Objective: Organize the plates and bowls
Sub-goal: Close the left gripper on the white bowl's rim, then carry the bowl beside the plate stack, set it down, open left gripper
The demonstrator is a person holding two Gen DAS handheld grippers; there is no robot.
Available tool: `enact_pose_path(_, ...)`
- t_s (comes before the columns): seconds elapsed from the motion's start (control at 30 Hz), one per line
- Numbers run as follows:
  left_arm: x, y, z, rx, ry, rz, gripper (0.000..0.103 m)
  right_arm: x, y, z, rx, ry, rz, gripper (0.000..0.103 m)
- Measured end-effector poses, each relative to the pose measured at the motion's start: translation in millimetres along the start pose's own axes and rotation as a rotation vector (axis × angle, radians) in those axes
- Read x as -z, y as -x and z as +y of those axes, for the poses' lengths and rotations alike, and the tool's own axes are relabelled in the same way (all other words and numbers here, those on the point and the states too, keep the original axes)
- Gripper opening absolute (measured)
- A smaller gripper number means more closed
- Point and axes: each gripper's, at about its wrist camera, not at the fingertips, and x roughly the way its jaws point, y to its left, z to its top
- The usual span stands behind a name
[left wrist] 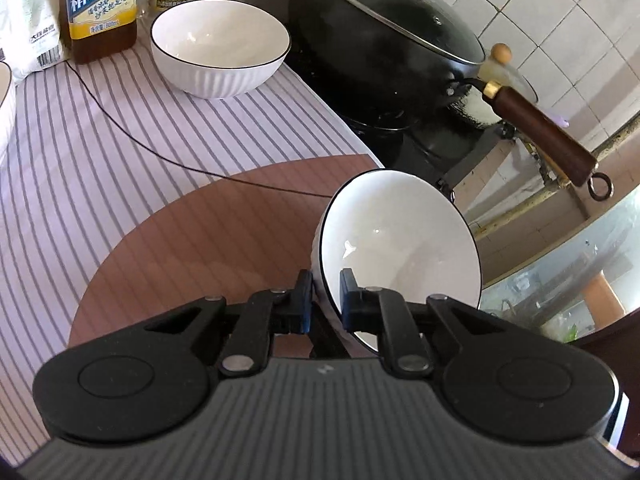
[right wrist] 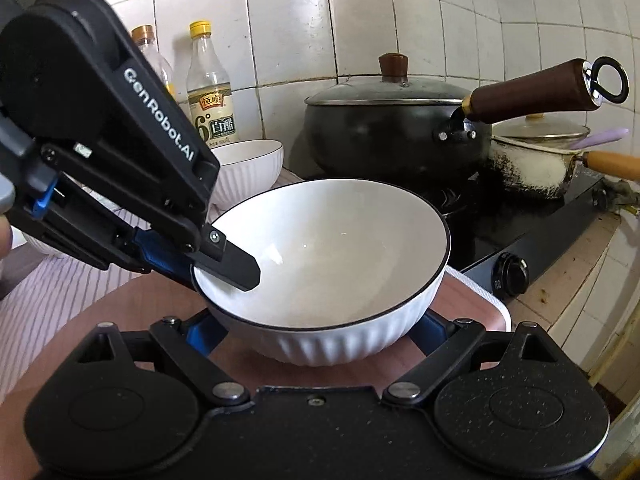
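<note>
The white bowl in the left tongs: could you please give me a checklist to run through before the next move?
1. Left tongs shut on the white bowl's rim, one finger inside, one outside: ok.
2. Held bowl empty: ok.
3. Bowl lifted clear of the brown mat: cannot tell.
4. Right tongs open, fingers spread beneath the bowl; whether they touch it: cannot tell.
5. Second bowl empty and upright on the striped cloth: ok.
6. Held bowl apart from the lidded wok: ok.
</note>
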Motion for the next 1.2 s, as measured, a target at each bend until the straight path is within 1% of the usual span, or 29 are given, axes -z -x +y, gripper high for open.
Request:
enact_pose_path(0.13, 9, 16, 4, -0.033, -0.016, 0.008, 0.012, 2, 12, 8, -0.017, 0.027, -0.001, 0.096)
enact_pose_path(0.3, 20, 49, 21, -0.087, -0.021, -0.005, 0.012, 0, 23, 34, -0.064, 0.072, -0.003, 0.096)
enact_pose_path(0.37, 24, 66, 32, -0.115, -0.004, -0.006, 0.012, -2, 27, 49, -0.098, 0.077, -0.006, 0.096)
enact_pose_path(0.57, 40, 118, 66, -0.17, 0.079, -0.037, 0.013, -10, 43, 93, -0.204, 0.146, -0.015, 0.096)
enact_pose_path(0.67, 49, 135, 80, -0.201, 0.118, -0.05, 0.012, -13, 48, 114, -0.257, 0.178, -0.004, 0.096)
enact_pose_path(0.73, 55, 143, 89, -0.206, 0.144, -0.048, 0.012, -13, 52, 124, -0.285, 0.204, 0.002, 0.096)
enact_pose_path(0.9, 68, 152, 110, -0.235, 0.22, -0.041, 0.012, -7, 57, 148, -0.357, 0.278, 0.034, 0.096)
enact_pose_path(1.03, 73, 148, 122, -0.253, 0.263, -0.04, 0.013, -5, 51, 160, -0.408, 0.319, 0.063, 0.096)
enact_pose_path(1.13, 80, 139, 131, -0.249, 0.316, -0.036, 0.013, -5, 36, 157, -0.444, 0.314, 0.102, 0.096)
enact_pose_path(1.2, 82, 131, 136, -0.27, 0.353, -0.01, 0.013, -1, 28, 157, -0.47, 0.334, 0.128, 0.096)
